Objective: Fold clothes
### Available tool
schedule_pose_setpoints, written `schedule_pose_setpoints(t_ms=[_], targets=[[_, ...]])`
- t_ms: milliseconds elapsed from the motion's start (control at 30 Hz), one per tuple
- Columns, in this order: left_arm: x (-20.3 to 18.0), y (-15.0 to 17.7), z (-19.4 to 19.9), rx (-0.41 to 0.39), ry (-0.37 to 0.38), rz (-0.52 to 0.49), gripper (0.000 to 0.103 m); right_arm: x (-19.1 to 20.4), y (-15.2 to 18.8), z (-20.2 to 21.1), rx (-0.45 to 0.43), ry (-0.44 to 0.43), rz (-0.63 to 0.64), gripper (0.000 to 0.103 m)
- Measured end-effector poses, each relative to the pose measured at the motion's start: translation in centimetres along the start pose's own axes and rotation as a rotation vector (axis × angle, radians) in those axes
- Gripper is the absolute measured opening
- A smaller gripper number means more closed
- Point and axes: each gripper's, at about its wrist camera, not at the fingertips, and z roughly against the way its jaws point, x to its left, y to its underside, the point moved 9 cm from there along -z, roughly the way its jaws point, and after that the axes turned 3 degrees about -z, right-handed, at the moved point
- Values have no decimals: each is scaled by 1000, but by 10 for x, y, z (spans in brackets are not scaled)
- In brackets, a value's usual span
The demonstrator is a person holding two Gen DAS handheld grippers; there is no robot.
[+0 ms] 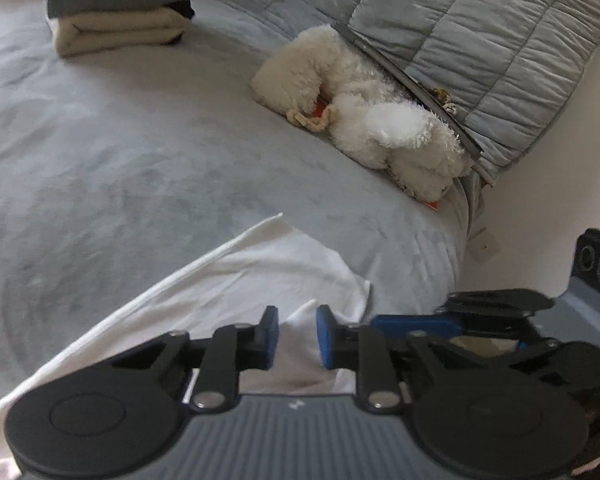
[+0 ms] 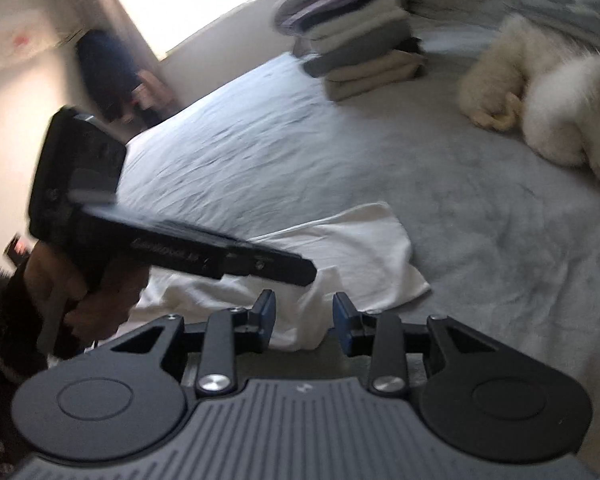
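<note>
Shirt (image 1: pixel 260 276), white thin cotton, lies rumpled on grey bed (image 1: pixel 120 160) near its front edge, one straight hem running diagonally, soft creases thru the middle. L gripper (image 1: pixel 297 338): black linkage arms w/ blue pads, jaws part open w/ a peak of white fabric standing between them; can't tell if pads touch it. R gripper (image 2: pixel 302 322): same build, jaws wider apart over the cloth's near fold, nothing held. In right view the shirt (image 2: pixel 340 248) reads as a rough rectangle, corner bunched, w/ L gripper body and hand (image 2: pixel 96 292) at left above it. Bed cover is plush, brushed nap. Stack (image 1: pixel 116 8) of folded cloths, cream, grey, white, sits at far side. Fluffy white plush toy (image 1: pixel 364 112) lies against quilted grey duvet (image 1: pixel 480 40), well apart from the shirt
</note>
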Motion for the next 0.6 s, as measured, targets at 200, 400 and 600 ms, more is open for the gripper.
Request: schedule_pose_setpoints(t_ms=[200,400,600], targets=[[1,-5,-5,-30,-9,36,0,-13,-5,1,-19,8,-70,6],[-3,-28,23,-206,-18,41,0,-14,-19,35,-159,16,-88,2],[-8,-50,26,-303,-68,25,0,-19,-20,40,-188,89,-84,2]])
